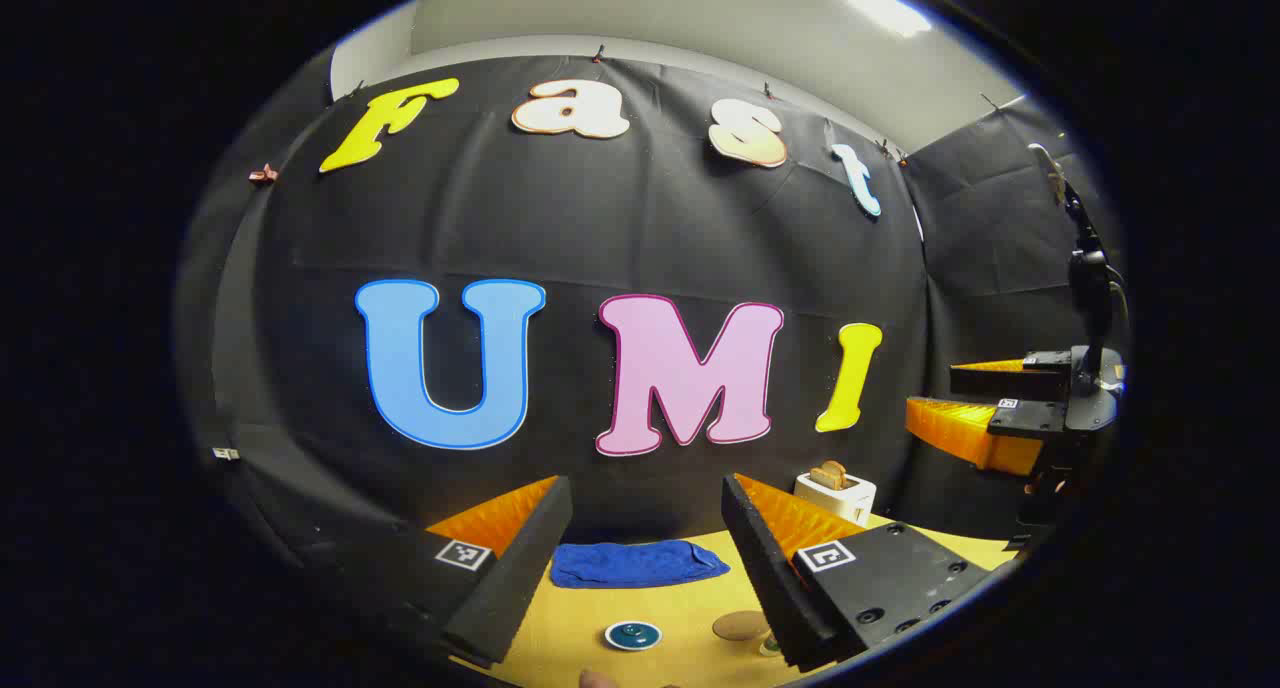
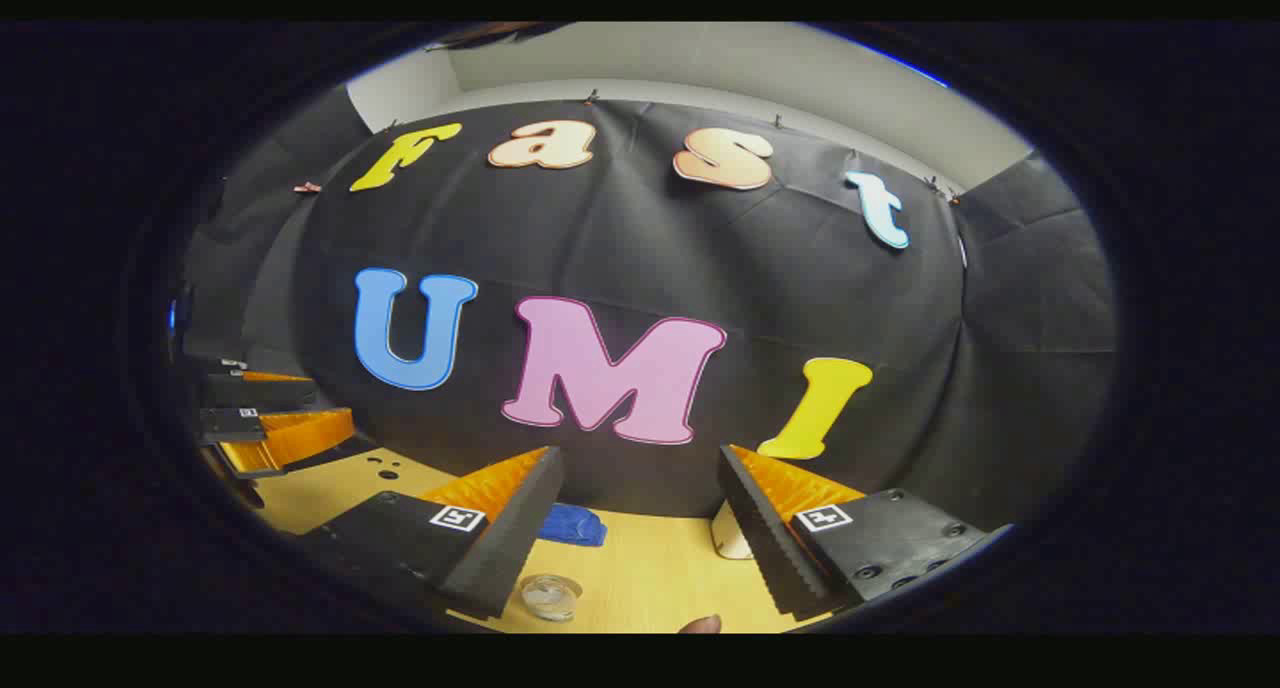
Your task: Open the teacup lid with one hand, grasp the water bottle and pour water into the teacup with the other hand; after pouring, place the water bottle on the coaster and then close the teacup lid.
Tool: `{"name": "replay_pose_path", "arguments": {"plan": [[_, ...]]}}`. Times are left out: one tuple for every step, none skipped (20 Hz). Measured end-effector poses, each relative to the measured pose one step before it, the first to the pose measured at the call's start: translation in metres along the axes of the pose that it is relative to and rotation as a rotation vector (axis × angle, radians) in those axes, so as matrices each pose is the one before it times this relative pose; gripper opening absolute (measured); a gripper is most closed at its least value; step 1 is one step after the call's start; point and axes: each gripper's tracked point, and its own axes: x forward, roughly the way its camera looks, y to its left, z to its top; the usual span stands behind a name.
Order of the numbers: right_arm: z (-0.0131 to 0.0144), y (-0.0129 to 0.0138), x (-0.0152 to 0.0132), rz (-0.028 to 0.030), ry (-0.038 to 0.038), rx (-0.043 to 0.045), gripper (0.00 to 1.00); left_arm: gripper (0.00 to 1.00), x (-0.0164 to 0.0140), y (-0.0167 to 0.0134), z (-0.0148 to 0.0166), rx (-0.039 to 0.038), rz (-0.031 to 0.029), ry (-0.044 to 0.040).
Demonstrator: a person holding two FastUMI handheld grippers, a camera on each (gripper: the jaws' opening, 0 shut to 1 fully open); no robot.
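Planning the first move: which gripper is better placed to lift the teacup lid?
Probably left. The teacup lid lies just below the open jaws of the left gripper; the right gripper hangs nearer the clear bottle.

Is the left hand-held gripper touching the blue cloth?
Apart. In the left gripper view the left hand-held gripper is open and raised above the table; the blue cloth lies flat beyond its fingers.

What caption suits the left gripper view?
Open left hand-held gripper raised above a yellow table bearing a blue cloth, teacup lid and toaster.
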Motion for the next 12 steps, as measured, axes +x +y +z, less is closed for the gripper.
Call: {"name": "replay_pose_path", "arguments": {"plan": [[0.00003, 0.00139, 0.00003, -0.00001, -0.00147, -0.00087, 0.96, 0.95, -0.00034, 0.00188, -0.0008, -0.00128, 0.0002, -0.00124], [-0.00009, 0.00178, 0.00051, 0.00136, -0.00037, -0.00107, 0.96, 0.95, -0.00029, 0.00145, -0.00118, -0.00234, -0.0012, 0.00166], [-0.00024, 0.00115, 0.00052, 0.00036, -0.00136, -0.00117, 0.96, 0.95, -0.00052, 0.00115, -0.00242, -0.00117, -0.00056, 0.00321], [0.00057, 0.00121, -0.00054, 0.00058, -0.00209, -0.00032, 0.96, 0.95, 0.00056, 0.00051, 0.00028, -0.00096, -0.00152, 0.00206], [0.00059, 0.00237, 0.00014, 0.00325, -0.00162, 0.00092, 0.96, 0.95, 0.00018, -0.00008, -0.00153, -0.00112, -0.00115, 0.00051], [-0.00053, 0.00245, 0.00107, 0.00449, 0.00204, -0.00114, 0.96, 0.95, 0.00073, 0.00066, 0.00054, -0.00102, 0.0006, 0.00012], [-0.00167, 0.00178, 0.00148, -0.00011, 0.00166, -0.00243, 0.96, 0.95, 0.00034, 0.00144, -0.00093, -0.00121, 0.00119, 0.00008], [-0.00002, 0.00114, 0.00072, 0.00117, 0.00063, 0.00092, 0.96, 0.95, 0.00071, 0.00049, -0.00001, 0.00022, 0.00063, 0.00197], [-0.00107, 0.00063, 0.00095, 0.00071, 0.00115, 0.00352, 0.96, 0.95, 0.00122, 0.00065, -0.00139, -0.00028, 0.00047, 0.00096], [0.0002, 0.00145, 0.00046, 0.00341, 0.00102, 0.00461, 0.96, 0.95, 0.0002, 0.00042, -0.00023, -0.00028, 0.00021, 0.0009], [-0.00106, 0.00114, 0.00105, 0.00068, 0.001, 0.00339, 0.96, 0.95, 0.00033, 0.00111, -0.00071, 0.00029, 0.00133, 0.00021], [-0.00028, 0.0, 0.00045, 0.0015, 0.00004, 0.00319, 0.96, 0.95, 0.00082, 0.00016, 0.00111, 0.00066, 0.00025, 0.00022]]}}
